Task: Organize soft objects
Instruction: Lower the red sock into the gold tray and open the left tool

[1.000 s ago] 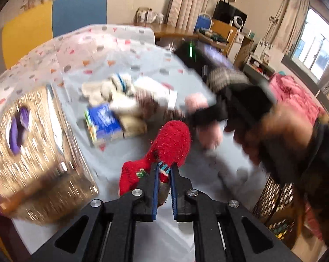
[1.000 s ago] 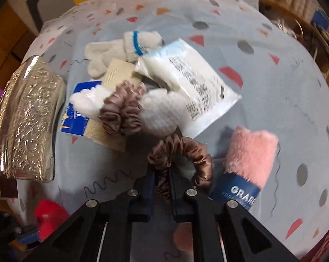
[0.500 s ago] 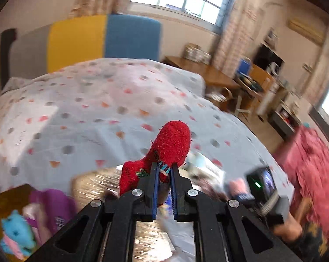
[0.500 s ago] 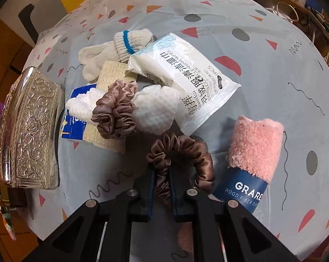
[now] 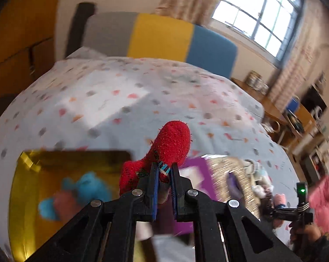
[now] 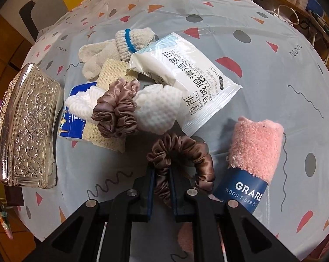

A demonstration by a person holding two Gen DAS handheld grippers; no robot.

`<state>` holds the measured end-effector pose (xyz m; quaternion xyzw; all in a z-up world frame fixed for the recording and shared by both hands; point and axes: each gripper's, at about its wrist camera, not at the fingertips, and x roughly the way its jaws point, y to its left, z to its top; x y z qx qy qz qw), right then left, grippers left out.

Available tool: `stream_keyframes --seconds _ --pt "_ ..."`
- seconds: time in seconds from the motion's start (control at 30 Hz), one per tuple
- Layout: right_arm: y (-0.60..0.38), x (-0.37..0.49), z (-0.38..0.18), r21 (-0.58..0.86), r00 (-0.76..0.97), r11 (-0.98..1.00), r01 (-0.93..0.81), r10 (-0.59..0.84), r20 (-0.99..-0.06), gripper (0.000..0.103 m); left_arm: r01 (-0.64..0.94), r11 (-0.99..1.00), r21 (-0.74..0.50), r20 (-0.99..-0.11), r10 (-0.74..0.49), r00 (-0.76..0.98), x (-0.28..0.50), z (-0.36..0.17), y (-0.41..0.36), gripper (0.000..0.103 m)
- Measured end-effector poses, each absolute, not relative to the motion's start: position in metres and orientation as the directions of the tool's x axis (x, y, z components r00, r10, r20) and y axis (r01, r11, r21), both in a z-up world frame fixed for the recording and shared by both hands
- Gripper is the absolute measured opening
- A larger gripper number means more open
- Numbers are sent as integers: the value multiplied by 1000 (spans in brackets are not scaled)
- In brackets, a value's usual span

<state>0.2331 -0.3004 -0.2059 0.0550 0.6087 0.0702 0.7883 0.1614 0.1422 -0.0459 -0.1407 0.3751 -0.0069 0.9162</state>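
Bedspread (image 6: 262, 69) first: it is pale grey-blue cloth on the bed, with red and orange triangles, grey dots and thin squiggly lines.

In the left view a shiny gold box (image 5: 22, 196) sits open on the bed, with blurry blue and pink fluffy things inside. A silver box (image 6: 27, 126) with bumpy flower patterns lies at the left side of the pile in the right view.

One white plastic wipes pack (image 6: 186, 80) lies flat, with Chinese writing and "CLEANING WIPES". One fuzzy pink cloth (image 6: 256, 146) is rolled up beside it, in a dark blue paper band that says "GRARE" and "WOOD FIBER DIS".

One bumpy white cloth (image 6: 158, 111) has a brown satin scrunchie (image 6: 114, 111) wrapped around its middle. One cream knit glove (image 6: 118, 45) with a blue stripe lies behind it.

The left claw (image 5: 164, 176) is pinched tight on one fluffy red sock (image 5: 164, 150), held up in the air above the gold box.

The right claw (image 6: 162, 185) is squeezed on a second scrunchie (image 6: 182, 159), brown, shiny and crinkly, in front of the white cloth.
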Motion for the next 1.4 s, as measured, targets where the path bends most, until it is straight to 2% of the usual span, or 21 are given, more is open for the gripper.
stream_keyframes --seconds 0.13,0.37,0.53,0.73,0.83,0.9,0.97,1.17,1.4 --pt "-301 233 -207 169 248 985 -45 175 -953 11 -165 948 -273 -697 -77 713 123 -65 174 10" --pt "-301 232 -207 155 255 987 -41 161 -953 11 -226 922 -316 -748 -95 657 75 -105 188 10" --pt "-297 230 -207 124 269 991 -40 131 -954 12 -264 912 -315 -803 -107 587 78 -136 183 10" --pt "-289 227 -207 81 292 996 -39 89 -952 12 -290 921 -261 -819 -52 572 99 -149 182 12" --pt "-278 222 -206 41 307 998 -48 53 -950 12 -305 915 -264 -824 -50 564 102 -153 183 26" --pt "-271 219 -206 16 315 998 -53 32 -949 12 -304 919 -251 -816 -32 577 99 -150 182 46" --pt "-265 217 -206 4 318 998 -55 21 -948 12 -297 925 -237 -806 -16 592 93 -145 179 52" --pt "-254 211 -200 50 319 998 -28 56 -946 10 -259 946 -194 -775 13 632 74 -132 170 60" --pt "-242 183 -164 174 395 983 -51 180 -901 10 -198 960 -195 -750 -16 661 58 -121 160 61"
